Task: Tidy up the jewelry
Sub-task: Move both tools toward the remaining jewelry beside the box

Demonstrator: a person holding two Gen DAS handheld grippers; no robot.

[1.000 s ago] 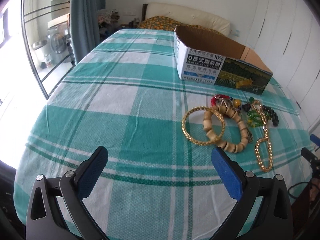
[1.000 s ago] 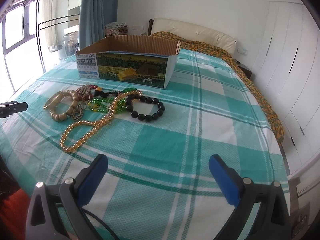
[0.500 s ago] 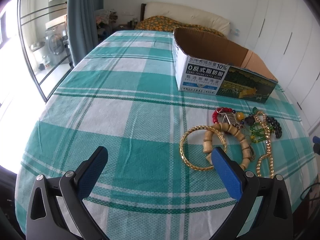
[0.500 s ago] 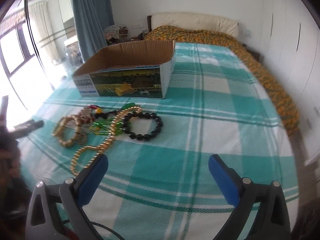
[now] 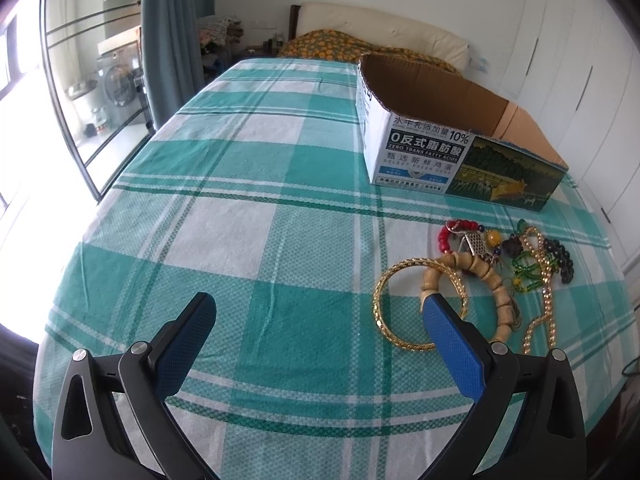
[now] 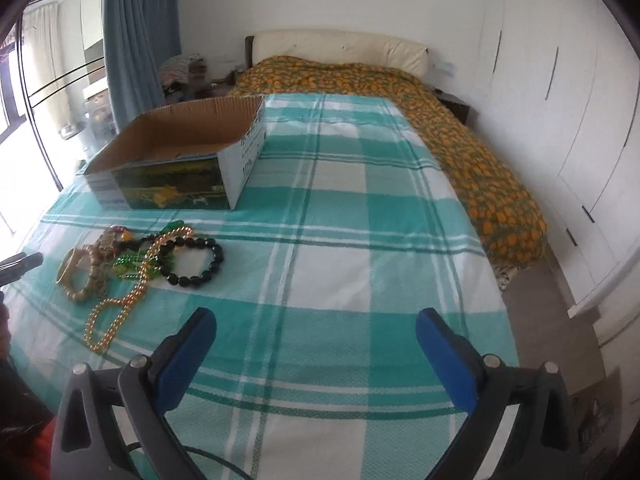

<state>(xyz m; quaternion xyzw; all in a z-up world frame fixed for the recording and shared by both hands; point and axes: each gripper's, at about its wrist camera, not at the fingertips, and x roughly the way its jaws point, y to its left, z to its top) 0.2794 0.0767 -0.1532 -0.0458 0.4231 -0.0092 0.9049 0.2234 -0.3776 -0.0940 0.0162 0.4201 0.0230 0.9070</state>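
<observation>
We find both tools over a bed (image 5: 248,216) with a green-and-white checked cover. The left tool (image 5: 320,312) stands with its blue pads spread wide and nothing between them. The right tool (image 6: 316,328) is likewise spread and empty.

The jewelry lies in one heap on the cover, in front of an open cardboard box (image 5: 460,148), near it but apart. In the left wrist view we note a gold bangle (image 5: 384,312) nearest the tool, its near edge partly hidden behind the right-hand pad. A wooden bead bracelet (image 5: 490,276) overlaps the bangle. Behind these lie red beads (image 5: 446,236) and a small metal piece, too small to identify. Green beads (image 5: 524,272), a gold bead chain (image 5: 548,288) and a black bead bracelet (image 5: 564,256) sit to the far side.

In the right wrist view the black bead bracelet (image 6: 200,260) lies open as a ring, touching the gold bead chain (image 6: 120,308). The box (image 6: 180,160) shows a bare cardboard interior. An orange patterned blanket (image 6: 460,140) runs along the far side of the bed.
</observation>
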